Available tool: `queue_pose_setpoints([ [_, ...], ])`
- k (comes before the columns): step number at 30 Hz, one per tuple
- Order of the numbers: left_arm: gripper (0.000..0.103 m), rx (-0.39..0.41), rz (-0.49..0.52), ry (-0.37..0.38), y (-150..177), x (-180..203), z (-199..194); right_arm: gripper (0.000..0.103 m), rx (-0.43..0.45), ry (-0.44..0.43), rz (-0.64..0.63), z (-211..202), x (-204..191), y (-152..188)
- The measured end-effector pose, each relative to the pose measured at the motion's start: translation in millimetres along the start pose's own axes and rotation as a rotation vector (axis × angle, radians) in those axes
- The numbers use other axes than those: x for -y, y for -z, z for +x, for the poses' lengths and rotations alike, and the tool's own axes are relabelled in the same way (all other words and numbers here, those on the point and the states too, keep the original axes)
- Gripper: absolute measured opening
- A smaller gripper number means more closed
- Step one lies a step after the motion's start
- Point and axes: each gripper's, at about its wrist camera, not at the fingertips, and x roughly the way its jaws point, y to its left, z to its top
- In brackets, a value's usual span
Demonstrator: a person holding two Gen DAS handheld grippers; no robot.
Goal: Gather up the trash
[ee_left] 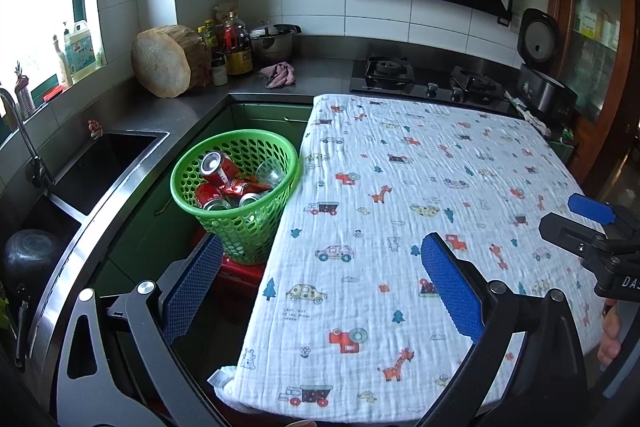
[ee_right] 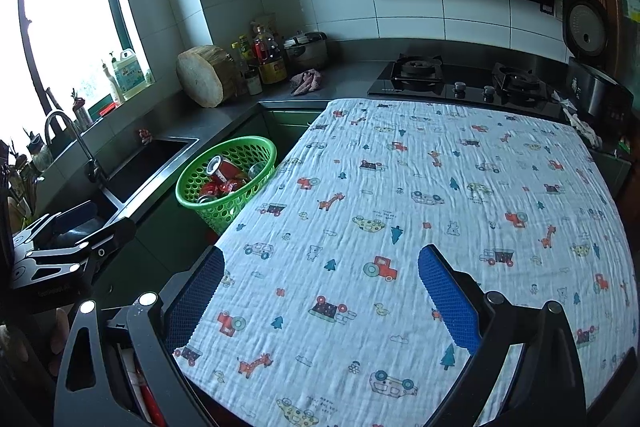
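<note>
From the left wrist view, the left gripper point(ee_left: 320, 291) hovers over the near-left edge of the table point(ee_left: 400, 187), which is covered by a white cloth printed with cars and giraffes. Its jaws are spread wide and grasp nothing. Beyond the left finger, just beside the table's edge, a green basket point(ee_left: 236, 187) sits on something red, low down in front of the green cabinets. Inside it lie at least 3 red cans point(ee_left: 216, 167), a crumpled red wrapper point(ee_left: 236, 185) and what looks like a clear cup point(ee_left: 272, 173). The cloth itself shows no loose litter in this view. The right gripper point(ee_left: 592, 227) reaches in from the right edge, with a blue pad visible.

From the right wrist view, the right gripper point(ee_right: 320, 291) hangs above the near part of the table point(ee_right: 440, 187), jaws likewise released and empty. The basket point(ee_right: 226, 183) stands to the left, touching or nearly touching the cloth's edge, with the cans point(ee_right: 224, 169) showing inside. The left gripper point(ee_right: 60, 247) appears at the left margin, by the sink point(ee_right: 148, 163).

By my reading, the collecting is done or nearly so: the trash sits in the basket, and nothing is left on the cloth.
</note>
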Motion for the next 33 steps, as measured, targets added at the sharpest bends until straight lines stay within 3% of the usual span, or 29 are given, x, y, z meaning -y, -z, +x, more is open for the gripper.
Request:
queue_pose_setpoints([
  [33,0.098,0.005,-0.002,-0.003,0.0,-2.8,-4.0,0.094,0.005,-0.001,0.009,-1.6,-2.4,0.9],
])
